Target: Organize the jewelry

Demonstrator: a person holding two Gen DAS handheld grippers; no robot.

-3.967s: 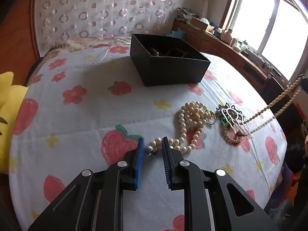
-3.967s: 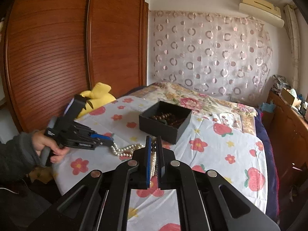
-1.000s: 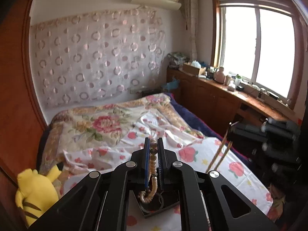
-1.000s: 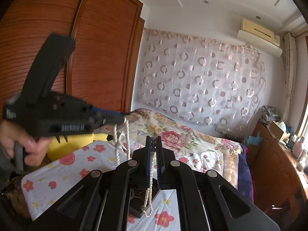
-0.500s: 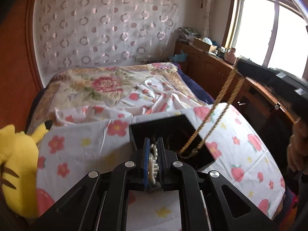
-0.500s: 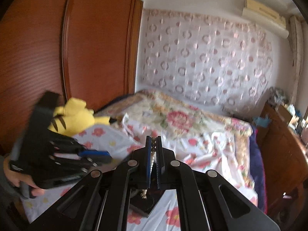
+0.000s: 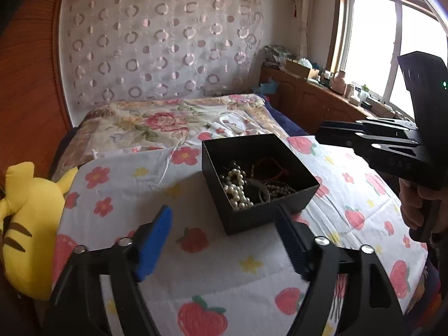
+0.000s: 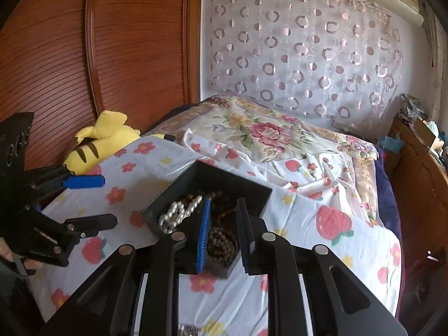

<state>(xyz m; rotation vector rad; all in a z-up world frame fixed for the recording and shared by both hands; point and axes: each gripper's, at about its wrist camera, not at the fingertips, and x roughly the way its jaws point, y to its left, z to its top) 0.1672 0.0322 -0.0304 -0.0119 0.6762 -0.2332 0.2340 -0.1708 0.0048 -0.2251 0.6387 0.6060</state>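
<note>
A black open box (image 7: pixel 212 165) stands on the strawberry-print sheet, holding a white pearl necklace (image 7: pixel 236 187) among darker bead strands. My left gripper (image 7: pixel 222 214) hovers just before the box's near wall, its jaws opening wide with nothing between them. The right gripper (image 7: pixel 320 137) reaches in from the right, held by a hand (image 7: pixel 414 204). In the right wrist view my right gripper (image 8: pixel 224 205) hangs over the box (image 8: pixel 229 180), jaws opening, gripping nothing; brown beads (image 8: pixel 221 243) and the pearls (image 8: pixel 179 212) lie below. The left gripper (image 8: pixel 98 201) stands open at left.
A yellow plush toy (image 7: pixel 25 224) lies at the sheet's left edge, against the wooden wardrobe (image 8: pixel 126 56). A floral quilt (image 8: pixel 266 134) covers the bed behind the box. A low wooden cabinet (image 7: pixel 308 103) with clutter runs under the window at right.
Both grippers came down over the black box. They were shut on the pearl necklace; now both stand open and the pearls lie inside the box.
</note>
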